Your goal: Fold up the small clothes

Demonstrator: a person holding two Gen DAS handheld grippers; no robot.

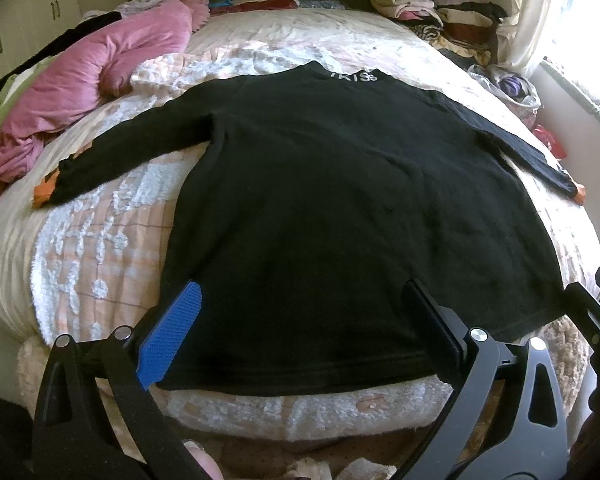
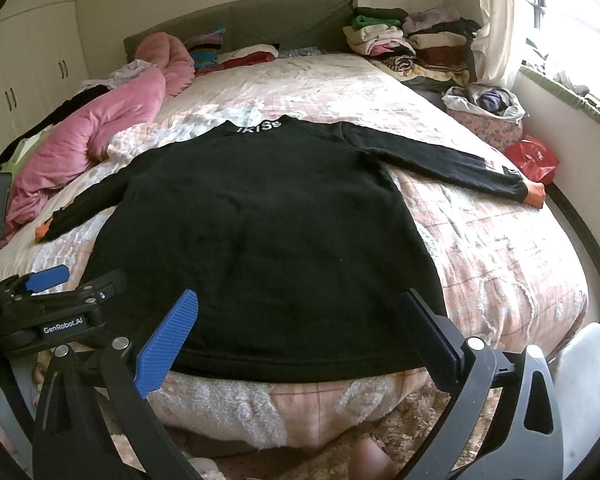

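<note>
1. A black long-sleeved shirt [image 1: 332,208] lies flat on the bed [image 1: 100,248], its hem toward the cameras and its collar toward the headboard [image 2: 268,20].
2. White lettering [image 1: 354,77] runs across the collar band.
3. Both sleeves are spread out to the sides; the left sleeve [image 1: 132,152] ends in an orange cuff [image 1: 44,194] near the bed's left edge, and the right sleeve [image 2: 440,160] ends in an orange cuff [image 2: 534,194] near the right edge.
4. The left hand-held gripper [image 1: 300,328] hangs over the shirt's hem with its jaws spread wide, holding nothing; one finger carries a blue pad [image 1: 170,336], the other finger [image 1: 434,324] looks black.
5. The right hand-held gripper [image 2: 300,332] is likewise wide open and empty above the hem, toward the shirt's right half.
6. In the right wrist view, the left hand-held gripper shows at the left edge, just beside the hem's left corner.
7. A pink quilt [image 1: 100,68] lies bunched along the bed's left side, well apart from the shirt body.
8. Stacks of folded clothes [image 2: 412,40] sit at the bed's far right corner by the curtain [image 2: 496,20].
9. A red bag [image 2: 534,156] lies off the bed's right edge, near the right cuff.
</note>
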